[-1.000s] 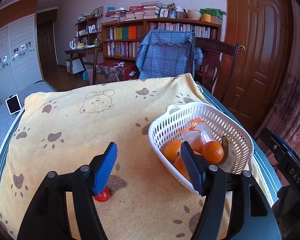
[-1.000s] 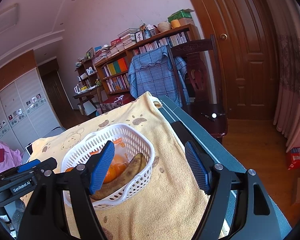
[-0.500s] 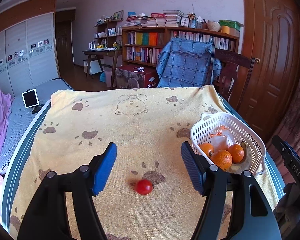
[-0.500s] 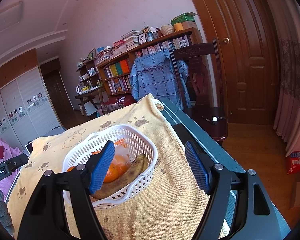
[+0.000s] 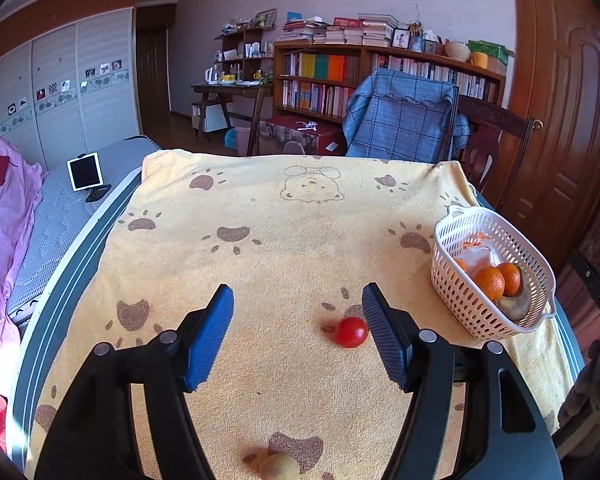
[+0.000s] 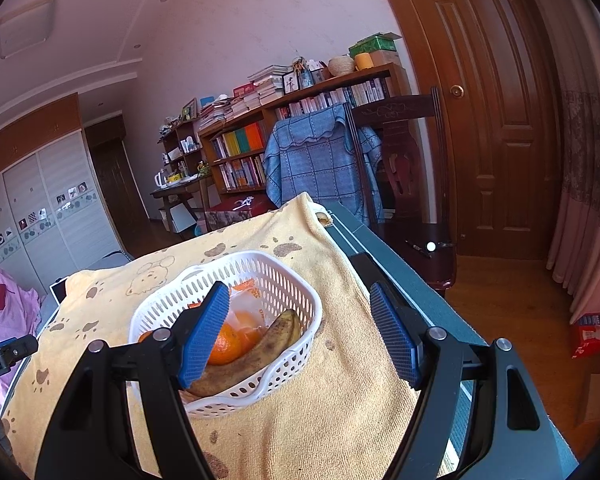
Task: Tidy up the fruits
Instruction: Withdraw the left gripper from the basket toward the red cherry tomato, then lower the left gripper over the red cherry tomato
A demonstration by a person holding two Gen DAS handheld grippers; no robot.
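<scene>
The left gripper (image 5: 298, 336) hangs over the bench with its jaws open and empty, the little red tomato (image 5: 351, 332) lying just inside its right jaw, so next it should slide over, pinch it, and carry it to the white basket (image 5: 452, 284).

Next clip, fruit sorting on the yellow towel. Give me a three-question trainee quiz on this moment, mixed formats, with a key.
1. True or false: the red tomato lies inside the white basket.
2. Which long fruit lies in the basket with the oranges? A) banana B) cucumber C) carrot
3. Fill in: the left gripper holds ____.

Key: 1 false, it lies on the towel. 2 A, the banana. 3 nothing; its jaws stand open.
</scene>
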